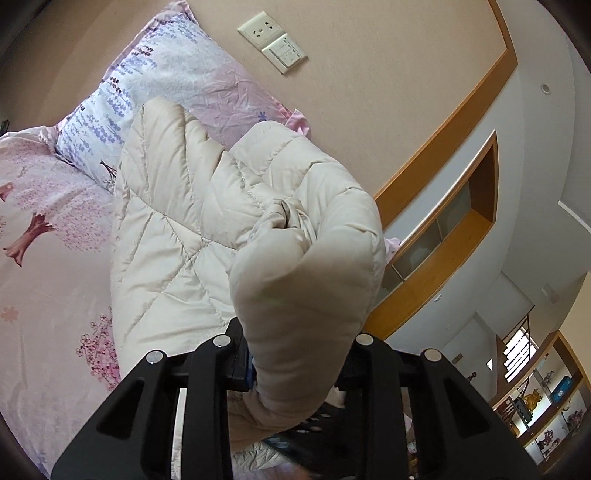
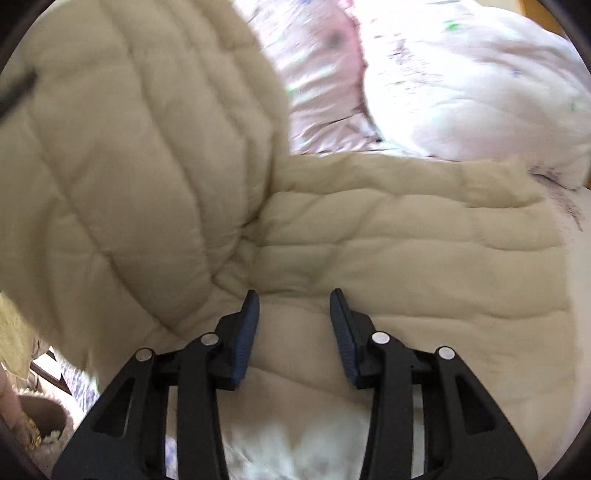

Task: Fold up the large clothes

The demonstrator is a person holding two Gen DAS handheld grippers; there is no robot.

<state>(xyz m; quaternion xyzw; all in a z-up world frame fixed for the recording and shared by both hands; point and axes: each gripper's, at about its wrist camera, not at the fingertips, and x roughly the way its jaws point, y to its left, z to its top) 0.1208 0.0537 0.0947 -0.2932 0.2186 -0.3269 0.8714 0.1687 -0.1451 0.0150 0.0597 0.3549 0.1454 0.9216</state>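
Note:
A cream quilted puffer jacket (image 1: 177, 221) lies on the pink floral bed (image 1: 44, 240). In the left wrist view, a thick bunched end of it rises toward the camera and hides the fingertips; my left gripper (image 1: 295, 354) is shut on that bunch. In the right wrist view, the jacket (image 2: 406, 251) spreads flat under my right gripper (image 2: 293, 306), whose blue-padded fingers (image 2: 245, 332) stand apart just above the fabric with nothing pinched between them. A raised fold of the jacket (image 2: 129, 147) looms at the left of that view.
A pillow (image 1: 166, 74) with purple flowers leans by the beige wall under a socket plate (image 1: 258, 29). A wooden wall niche (image 1: 443, 240) is at the right. A rumpled pink duvet (image 2: 461, 92) lies beyond the jacket. A brown bowl (image 2: 44, 417) sits low at the left.

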